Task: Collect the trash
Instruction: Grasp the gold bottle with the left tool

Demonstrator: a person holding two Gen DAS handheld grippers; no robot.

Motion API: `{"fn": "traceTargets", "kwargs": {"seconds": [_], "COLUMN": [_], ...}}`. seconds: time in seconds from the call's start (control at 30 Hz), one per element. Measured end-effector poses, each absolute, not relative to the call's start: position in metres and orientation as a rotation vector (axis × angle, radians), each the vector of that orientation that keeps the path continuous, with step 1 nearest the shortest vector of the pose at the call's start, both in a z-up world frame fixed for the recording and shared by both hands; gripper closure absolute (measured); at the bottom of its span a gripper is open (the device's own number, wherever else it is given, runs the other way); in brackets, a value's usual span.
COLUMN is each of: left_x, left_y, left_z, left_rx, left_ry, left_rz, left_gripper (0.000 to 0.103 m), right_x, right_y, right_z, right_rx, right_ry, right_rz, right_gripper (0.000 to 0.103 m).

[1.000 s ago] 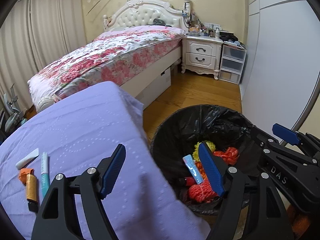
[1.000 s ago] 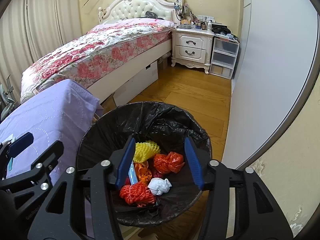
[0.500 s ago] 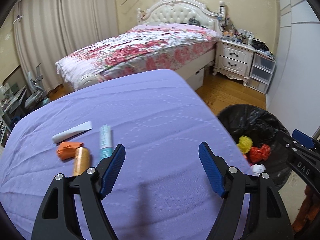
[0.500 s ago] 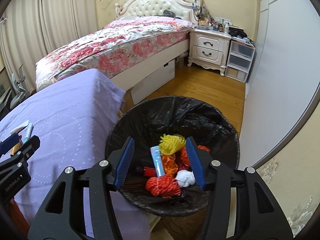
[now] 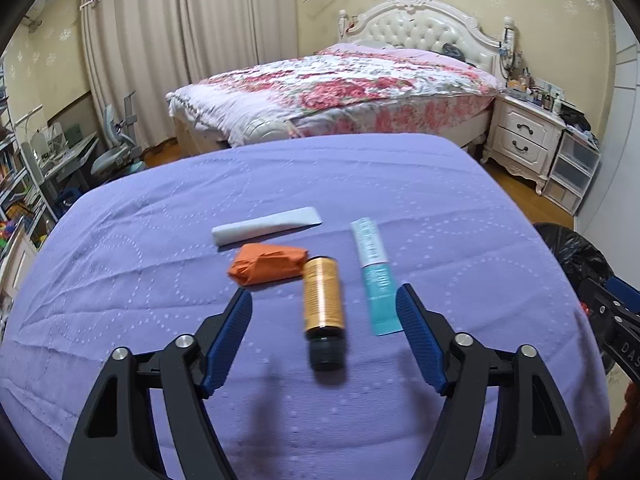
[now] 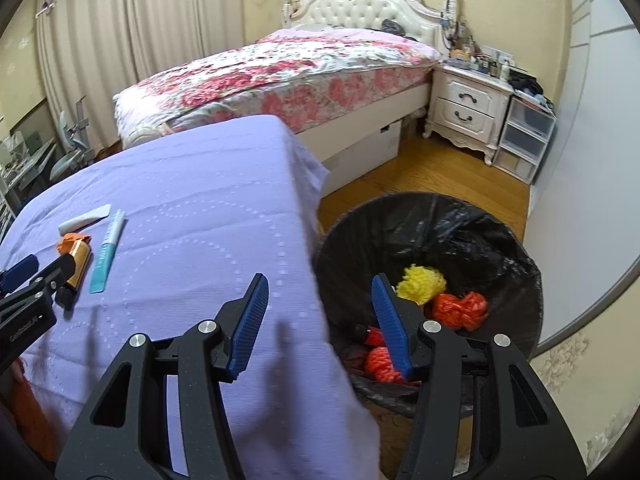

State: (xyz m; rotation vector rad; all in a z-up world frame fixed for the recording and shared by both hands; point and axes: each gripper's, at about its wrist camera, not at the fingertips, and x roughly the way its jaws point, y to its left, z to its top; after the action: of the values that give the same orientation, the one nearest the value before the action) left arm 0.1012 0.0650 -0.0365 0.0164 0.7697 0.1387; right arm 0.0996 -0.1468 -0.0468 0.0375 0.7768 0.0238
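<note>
On the purple cloth lie a gold bottle with a black cap, an orange wrapper, a teal-and-white tube and a white tube. My left gripper hangs over the bottle, jaws apart and closing, its pads clear of the bottle. My right gripper is open and empty above the cloth's right edge, beside the black-lined bin with yellow, red and orange trash. In the right wrist view the bottle, the teal tube and the left gripper's fingers show at far left.
A floral bed stands behind the purple surface. A white nightstand and plastic drawers stand at the back right on wooden floor. A desk and chair are at the far left. A pale wardrobe door is right of the bin.
Both grippers swung left from above the bin to the purple cloth. The left one now sits over the gold bottle; the right one has reached the cloth's edge.
</note>
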Motion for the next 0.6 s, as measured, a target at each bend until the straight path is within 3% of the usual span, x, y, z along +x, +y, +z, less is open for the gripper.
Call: {"fn": "traceTargets", "kwargs": {"seconds": [0.27,0.4,0.6], "left_x": [0.112,0.115,0.109], "left_y": [0.08,0.079,0.079], "left_z": [-0.049,-0.055,-0.054], "left_rx": [-0.01,-0.014,-0.015], "left_ry": [0.839,0.87,0.855], "left_rz": [0.125,0.09,0.067], "left_gripper": [0.053,0.077,0.078], "right_x": [0.106,0.108,0.11], "right_y": [-0.113,-0.1,-0.086], "right_z": [-0.047,-0.047,-0.049], "right_rx": [-0.008,-0.027,-0.04], "right_ry": [0.785,0.788,0.795], "right_rz": [0.085,0.107,0.137], "right_gripper": [0.05,0.05,0.05]}}
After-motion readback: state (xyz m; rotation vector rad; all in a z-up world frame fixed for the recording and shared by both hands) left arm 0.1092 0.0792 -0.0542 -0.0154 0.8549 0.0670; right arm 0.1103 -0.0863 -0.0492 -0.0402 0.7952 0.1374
